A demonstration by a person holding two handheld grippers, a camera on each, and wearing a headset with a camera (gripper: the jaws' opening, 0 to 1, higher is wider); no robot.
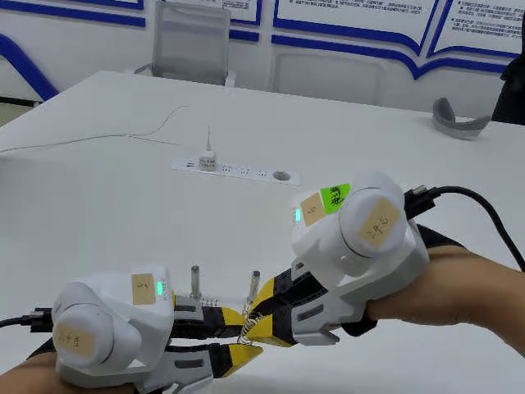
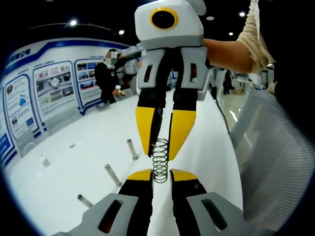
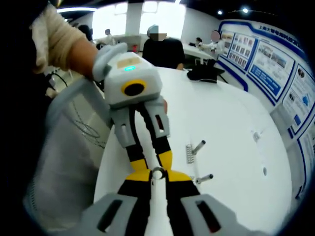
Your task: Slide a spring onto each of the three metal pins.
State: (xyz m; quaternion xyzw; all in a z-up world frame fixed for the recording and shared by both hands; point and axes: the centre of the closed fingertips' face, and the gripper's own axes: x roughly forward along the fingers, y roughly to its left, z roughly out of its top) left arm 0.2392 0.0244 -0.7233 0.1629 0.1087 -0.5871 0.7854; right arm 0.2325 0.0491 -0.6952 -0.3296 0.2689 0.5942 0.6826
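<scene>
The left hand-held gripper (image 2: 161, 176) and right hand-held gripper (image 2: 161, 148) each clamp an end of the spring (image 2: 160, 162): probably light, bendy, slippery.

Your white table (image 1: 107, 213) carries a power strip (image 1: 236, 171) at centre frame, a thin cable (image 1: 98, 138) crossing the upper left and a grey curved band (image 1: 459, 121) at upper right. Two metal pins (image 1: 195, 281) stand upright near the bottom edge. In the right gripper view, a spring (image 3: 188, 153) lies just beside one pin.
</scene>
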